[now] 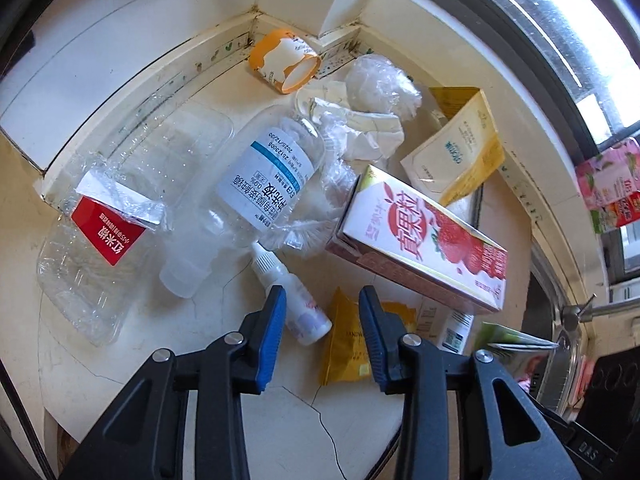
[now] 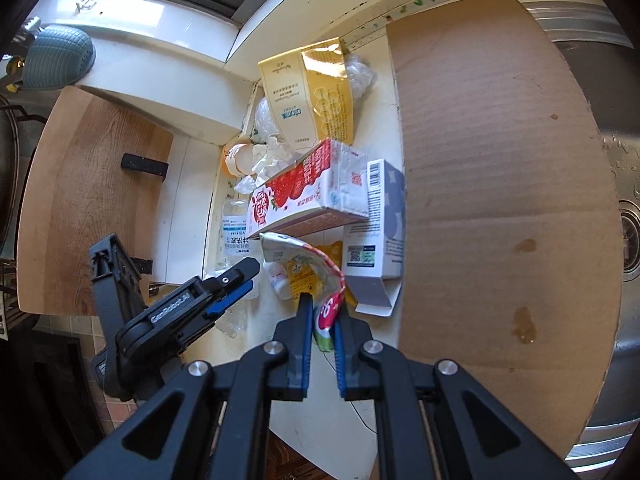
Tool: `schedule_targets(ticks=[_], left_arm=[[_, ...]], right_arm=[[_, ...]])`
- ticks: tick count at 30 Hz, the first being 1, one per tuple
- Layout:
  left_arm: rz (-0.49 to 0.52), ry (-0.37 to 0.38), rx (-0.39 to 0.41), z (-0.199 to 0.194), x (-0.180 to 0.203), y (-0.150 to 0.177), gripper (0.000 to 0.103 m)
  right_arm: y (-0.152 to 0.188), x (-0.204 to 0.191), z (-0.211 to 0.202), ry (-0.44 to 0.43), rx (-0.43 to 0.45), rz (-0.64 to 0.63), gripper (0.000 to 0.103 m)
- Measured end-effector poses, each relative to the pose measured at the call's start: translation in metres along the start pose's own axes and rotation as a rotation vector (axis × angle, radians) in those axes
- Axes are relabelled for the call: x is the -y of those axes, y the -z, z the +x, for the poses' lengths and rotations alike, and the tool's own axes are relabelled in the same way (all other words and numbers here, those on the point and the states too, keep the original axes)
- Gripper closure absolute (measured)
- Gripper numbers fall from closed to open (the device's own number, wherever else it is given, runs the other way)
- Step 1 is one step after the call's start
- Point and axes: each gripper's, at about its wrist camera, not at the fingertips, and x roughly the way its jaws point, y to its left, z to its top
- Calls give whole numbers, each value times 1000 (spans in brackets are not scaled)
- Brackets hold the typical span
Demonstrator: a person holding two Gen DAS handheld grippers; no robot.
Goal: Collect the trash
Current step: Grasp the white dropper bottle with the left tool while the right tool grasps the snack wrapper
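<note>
Crinkled foil wrapper sits pinched in your right gripper; your left gripper hangs narrowly parted above the dropper bottle.

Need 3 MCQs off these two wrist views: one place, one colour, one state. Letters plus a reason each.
1. Where does the small white dropper bottle lie?
A. by the left gripper's fingers
B. on the cardboard sheet
C. on the windowsill

2. What colour is the pad on each finger of the left gripper?
A. green
B. blue
C. orange

3. What is the right gripper doing?
A. open over bare counter
B. shut on nothing
C. shut on a crumpled wrapper

Answers:
1 A: in the left wrist view the bottle lies beside the left finger's tip.
2 B: both pads are blue.
3 C: in the right wrist view the wrapper is pinched between the fingers.
</note>
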Motion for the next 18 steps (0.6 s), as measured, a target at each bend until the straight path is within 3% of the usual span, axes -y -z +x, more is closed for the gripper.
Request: schedule_targets(ticks=[2, 13, 18], left_arm=[[-7, -20, -11, 8, 2, -3, 78], [54, -158, -48, 24, 19, 0, 79], [35, -152, -69, 33, 17, 3, 78]], right_arm=[[-2, 4, -2, -2, 2, 3, 94], [0, 13, -7, -24, -2, 26, 94], [3, 13, -4, -24, -9, 27, 94]])
